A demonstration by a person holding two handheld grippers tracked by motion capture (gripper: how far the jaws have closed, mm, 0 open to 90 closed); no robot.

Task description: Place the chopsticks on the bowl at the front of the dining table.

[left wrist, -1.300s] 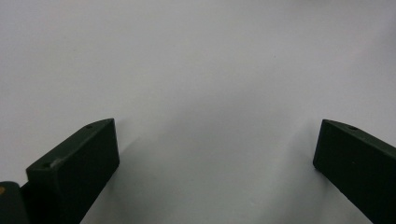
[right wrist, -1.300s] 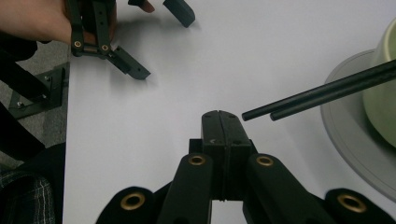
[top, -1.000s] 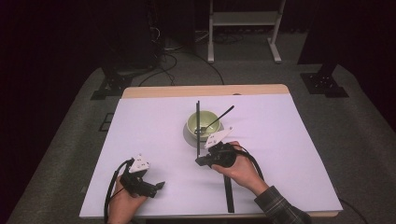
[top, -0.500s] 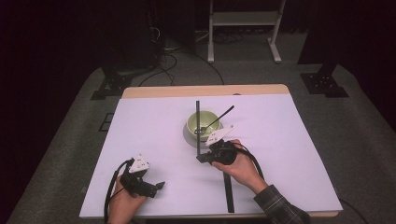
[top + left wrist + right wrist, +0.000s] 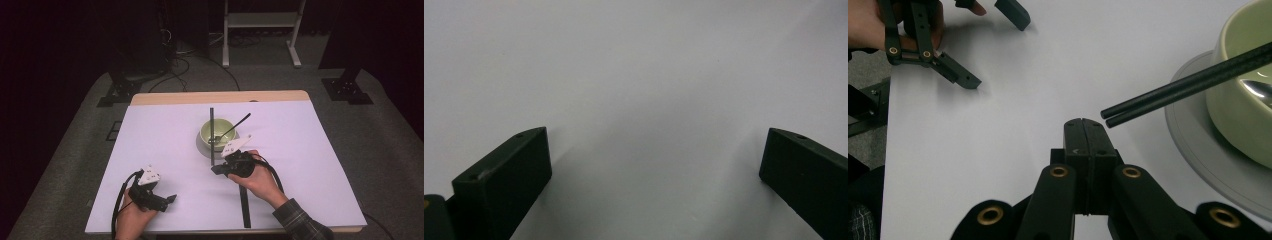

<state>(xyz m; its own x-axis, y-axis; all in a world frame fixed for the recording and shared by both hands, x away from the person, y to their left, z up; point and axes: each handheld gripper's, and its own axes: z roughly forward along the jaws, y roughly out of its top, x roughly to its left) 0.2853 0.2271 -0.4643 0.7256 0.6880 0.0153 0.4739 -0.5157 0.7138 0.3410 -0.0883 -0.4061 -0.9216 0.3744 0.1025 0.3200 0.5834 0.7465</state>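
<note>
A pale green bowl stands on a grey plate at the middle of the white table. A spoon with a dark handle leans in it. Two thin black chopsticks lie across the bowl's rim, their near ends just ahead of my right gripper. That gripper is shut with nothing in it, pointing left beside the plate. My left gripper rests near the front left, open and with nothing between its fingers.
A black strip lies on the white cover between my right hand and the front edge. The table's wooden back edge shows behind the bowl. Cables and a metal stand sit on the floor beyond.
</note>
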